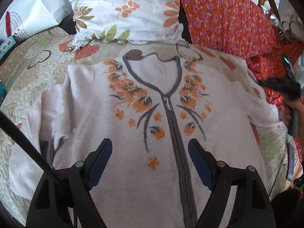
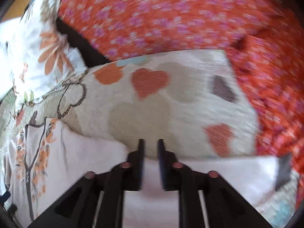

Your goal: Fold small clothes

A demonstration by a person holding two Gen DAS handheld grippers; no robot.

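Left wrist view: pale knitted zip cardigan with orange flowers [image 1: 152, 114] lies flat on quilted bed [image 1: 28, 79]; left hand-held gripper [image 1: 150, 152] released above its hem, right hand-held gripper [image 2: 151, 142] clenched on its sleeve [image 2: 218, 169].

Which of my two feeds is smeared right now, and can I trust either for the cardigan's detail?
Left wrist view: mostly sharp, the cardigan zipper and orange flowers read clearly; only the right gripper at the edge is blurred. Right wrist view: motion-smeared throughout, the red floral cloth worst; cardigan detail is soft. Both bend at the fisheye rim.
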